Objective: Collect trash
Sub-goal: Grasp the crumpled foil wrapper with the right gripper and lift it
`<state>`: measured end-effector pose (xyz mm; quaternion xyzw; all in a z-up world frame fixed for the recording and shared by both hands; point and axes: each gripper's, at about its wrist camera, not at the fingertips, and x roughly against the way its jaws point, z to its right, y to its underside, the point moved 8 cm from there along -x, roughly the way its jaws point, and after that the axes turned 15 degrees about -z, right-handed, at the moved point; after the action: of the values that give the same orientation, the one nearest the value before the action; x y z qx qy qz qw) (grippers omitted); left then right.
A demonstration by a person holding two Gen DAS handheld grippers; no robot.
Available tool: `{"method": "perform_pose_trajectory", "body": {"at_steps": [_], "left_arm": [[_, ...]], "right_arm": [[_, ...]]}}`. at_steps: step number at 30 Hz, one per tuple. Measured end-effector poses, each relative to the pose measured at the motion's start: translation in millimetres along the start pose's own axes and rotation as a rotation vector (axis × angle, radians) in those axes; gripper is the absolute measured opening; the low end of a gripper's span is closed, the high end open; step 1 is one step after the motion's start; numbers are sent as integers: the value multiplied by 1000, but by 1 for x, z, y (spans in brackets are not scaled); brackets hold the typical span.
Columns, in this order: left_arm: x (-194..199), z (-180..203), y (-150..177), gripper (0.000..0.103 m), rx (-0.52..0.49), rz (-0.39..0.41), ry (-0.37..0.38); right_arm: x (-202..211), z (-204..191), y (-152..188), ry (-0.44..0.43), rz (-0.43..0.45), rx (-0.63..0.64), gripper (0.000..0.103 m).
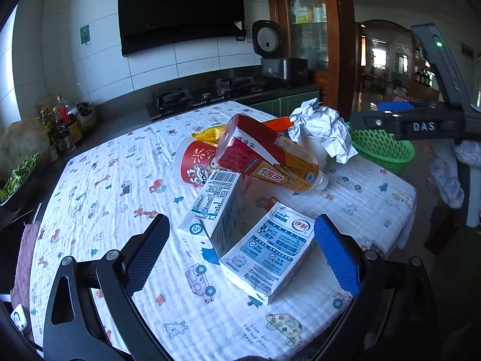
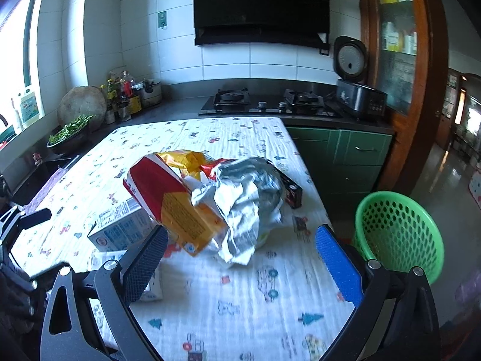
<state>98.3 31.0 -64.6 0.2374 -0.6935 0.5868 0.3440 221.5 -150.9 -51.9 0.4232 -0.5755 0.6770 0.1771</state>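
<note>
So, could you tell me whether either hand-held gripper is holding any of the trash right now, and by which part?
Nothing is held. The left hand-held gripper stands open around the milk cartons without touching them; the right hand-held gripper is open and empty.

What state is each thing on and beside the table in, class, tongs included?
Left tongs: open, empty.
Right tongs: open, empty.
Bottle: tipped over, propped on the pile.
Milk cartons: lying on the cloth.
Foil: crumpled.
Green basket: empty as far as visible.
Rice cooker: lid up.
</note>
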Motion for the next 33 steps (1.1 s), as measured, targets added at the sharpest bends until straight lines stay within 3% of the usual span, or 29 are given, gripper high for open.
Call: {"method": "perform_pose_trajectory", "body": {"at_steps": [9, 18, 21, 24, 33], "left_arm": [[-19, 14, 2, 91, -105, -53, 117], [-57, 27, -4, 91, -180, -142, 175], [-67, 34, -6, 90, -213, -161, 201], [-78, 38, -4, 90, -246, -195, 209], [-103, 46, 1, 90, -317, -280, 214]], "right_arm": [[-46, 8, -37, -13, -53, 44, 96], [-81, 15, -47, -35, -116, 47, 95], [-87, 15, -46, -58, -140, 48, 84], [-91, 16, -46, -70, -152, 44, 83], [-96, 14, -41, -113, -175, 42, 62]]}}
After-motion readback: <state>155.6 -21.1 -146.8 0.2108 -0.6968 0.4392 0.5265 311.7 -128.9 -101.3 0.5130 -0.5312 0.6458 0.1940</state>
